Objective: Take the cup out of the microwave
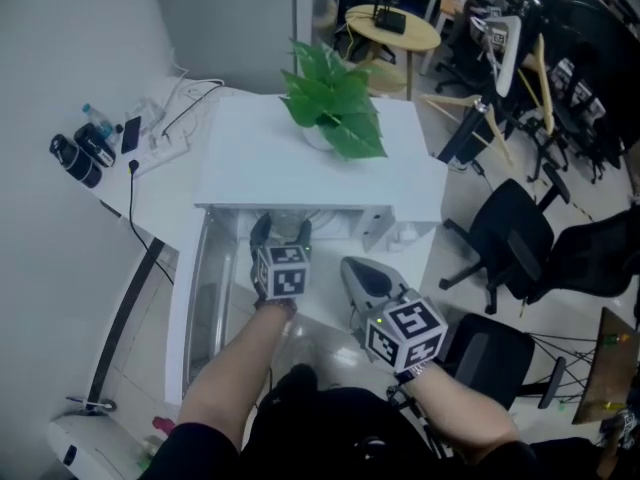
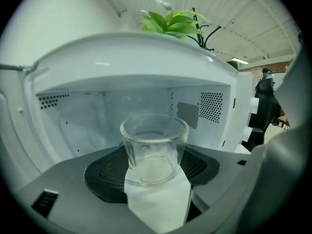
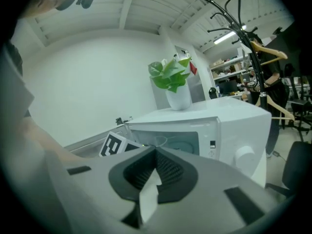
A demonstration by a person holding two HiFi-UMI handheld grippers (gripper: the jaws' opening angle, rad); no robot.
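A clear glass cup (image 2: 154, 147) sits between the dark pads of my left gripper (image 2: 154, 168), which is shut on it at the mouth of the white microwave (image 2: 122, 62). The cup looks empty and upright, and the lit cavity lies behind it. In the head view my left gripper (image 1: 280, 234) reaches into the microwave (image 1: 320, 158) opening, where its jaws hide the cup. My right gripper (image 1: 358, 270) hangs just right of it, outside the opening. Its pads meet with nothing between them (image 3: 155, 167).
The microwave door (image 1: 205, 298) stands open to the left. A potted green plant (image 1: 335, 108) stands on top of the microwave. Cables and a power strip (image 1: 160, 143) lie on the desk at left. Black office chairs (image 1: 510, 238) stand to the right.
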